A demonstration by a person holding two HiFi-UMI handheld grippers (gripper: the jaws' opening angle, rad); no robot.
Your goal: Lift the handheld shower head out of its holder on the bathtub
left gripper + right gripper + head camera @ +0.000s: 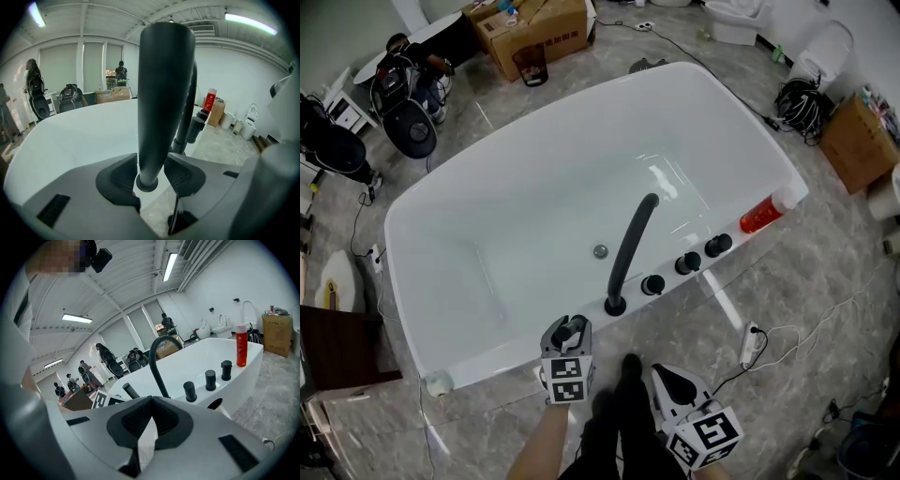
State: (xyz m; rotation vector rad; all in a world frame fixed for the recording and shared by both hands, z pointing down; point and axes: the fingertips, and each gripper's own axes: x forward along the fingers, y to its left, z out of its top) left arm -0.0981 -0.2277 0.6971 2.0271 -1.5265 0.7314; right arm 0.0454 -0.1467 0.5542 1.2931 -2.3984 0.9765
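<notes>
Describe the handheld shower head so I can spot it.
On the big white bathtub's near rim, dark fittings run left from a red bottle: three knobs, then a tall curved spout. The handheld shower head ends that row, between the jaws of the left hand-held gripper; unlike the squat knobs and arching spout, it is a straight dark stick.

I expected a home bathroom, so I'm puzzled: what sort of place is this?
Probably a large lab or showroom hall, not a home bathroom: the bathtub stands free on open floor, with cardboard boxes, office chairs and loose cables around it.
</notes>
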